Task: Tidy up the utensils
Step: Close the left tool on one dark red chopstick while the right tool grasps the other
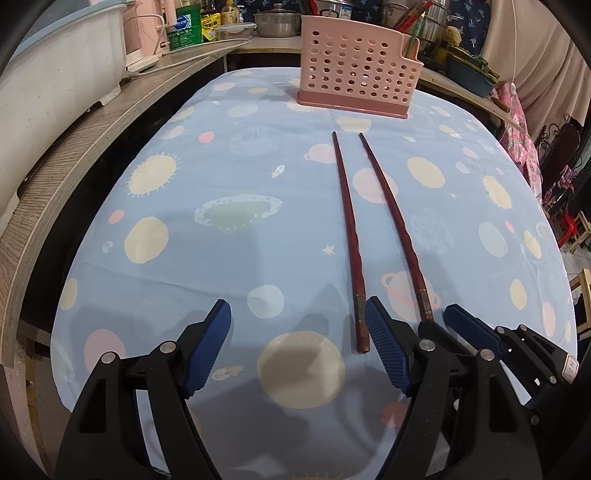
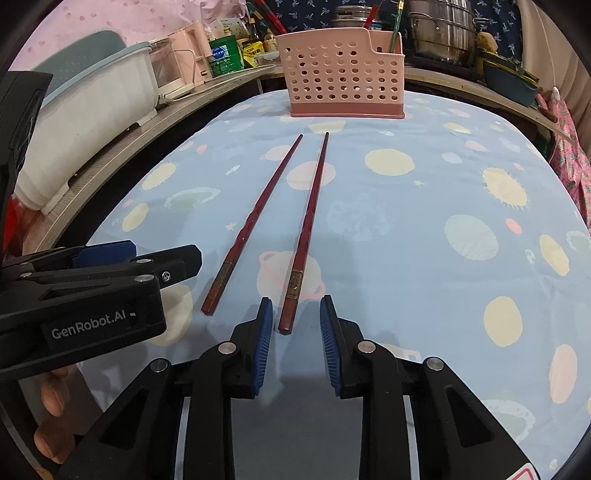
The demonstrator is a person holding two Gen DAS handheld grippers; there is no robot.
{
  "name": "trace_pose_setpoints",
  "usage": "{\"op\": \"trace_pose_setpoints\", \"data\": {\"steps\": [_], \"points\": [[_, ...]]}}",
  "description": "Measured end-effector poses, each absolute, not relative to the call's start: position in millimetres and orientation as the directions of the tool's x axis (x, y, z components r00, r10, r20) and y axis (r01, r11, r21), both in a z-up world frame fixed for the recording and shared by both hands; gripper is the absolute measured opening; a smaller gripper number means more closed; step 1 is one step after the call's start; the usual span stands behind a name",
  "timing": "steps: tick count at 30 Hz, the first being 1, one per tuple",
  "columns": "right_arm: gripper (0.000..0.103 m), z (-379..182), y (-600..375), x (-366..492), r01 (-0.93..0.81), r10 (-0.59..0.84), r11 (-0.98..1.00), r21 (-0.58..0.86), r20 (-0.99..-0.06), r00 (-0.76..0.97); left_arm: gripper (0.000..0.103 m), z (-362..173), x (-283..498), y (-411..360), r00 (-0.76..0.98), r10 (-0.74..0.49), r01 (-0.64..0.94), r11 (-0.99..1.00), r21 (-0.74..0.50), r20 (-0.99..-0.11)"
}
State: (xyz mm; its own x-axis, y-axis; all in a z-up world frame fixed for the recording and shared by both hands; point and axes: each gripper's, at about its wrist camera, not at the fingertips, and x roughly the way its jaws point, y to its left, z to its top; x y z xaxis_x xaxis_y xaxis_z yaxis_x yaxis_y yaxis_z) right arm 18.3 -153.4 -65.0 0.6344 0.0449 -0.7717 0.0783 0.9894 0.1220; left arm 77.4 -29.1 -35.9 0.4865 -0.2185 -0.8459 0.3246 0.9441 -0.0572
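Note:
Two dark red chopsticks lie side by side on the blue planet-print tablecloth [image 1: 221, 166], thin tips toward a pink perforated utensil holder [image 1: 354, 66] [image 2: 343, 74] at the far end. My left gripper [image 1: 297, 306] [image 2: 162, 254] is open wide low over the cloth. The thick end of the left chopstick [image 1: 349, 229] [image 2: 255, 218] lies just inside its right finger [image 1: 384, 339]. My right gripper [image 2: 295, 301] is open more narrowly. The thick end of the right chopstick [image 2: 308, 218] [image 1: 391, 210] lies between its pads [image 2: 264, 343], with a gap showing on the right side.
A wooden shelf [image 1: 85, 140] runs along the table's left side and carries a white tub [image 2: 88, 107] and a pink appliance. Bottles, steel pots [image 2: 441, 29] and more utensils crowd the counter behind the holder. A person's fingers [image 2: 51, 406] hold the left gripper.

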Motion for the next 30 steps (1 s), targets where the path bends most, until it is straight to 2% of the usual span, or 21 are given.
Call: {"op": "trace_pose_setpoints", "data": {"steps": [4,19,25,28,30], "points": [[0.007,-66,-157,17,0.091,0.023,0.99,0.104,-0.771,0.637,0.071,-37,76,-33,0.479,-0.226,0.337,0.94,-0.06,-0.848],[0.007,-66,-177,8,0.16,-0.004,0.979,0.128,-0.768,0.641,0.069,-52,75,-50,0.444,-0.237,0.361,0.93,-0.069,-0.864],[0.007,-66,-178,7,0.16,-0.003,0.979,0.13,-0.767,0.642,0.055,-55,75,-52,0.445,-0.23,0.368,0.928,-0.058,-0.866],[0.007,-66,-178,7,0.16,-0.002,0.978,0.131,-0.767,0.642,0.041,-54,75,-52,0.446,-0.233,0.371,0.927,-0.058,-0.864],[0.007,-66,-178,7,0.16,-0.001,0.978,0.133,-0.767,0.642,0.026,-53,75,-51,0.441,-0.239,0.376,0.924,-0.064,-0.865]]}}
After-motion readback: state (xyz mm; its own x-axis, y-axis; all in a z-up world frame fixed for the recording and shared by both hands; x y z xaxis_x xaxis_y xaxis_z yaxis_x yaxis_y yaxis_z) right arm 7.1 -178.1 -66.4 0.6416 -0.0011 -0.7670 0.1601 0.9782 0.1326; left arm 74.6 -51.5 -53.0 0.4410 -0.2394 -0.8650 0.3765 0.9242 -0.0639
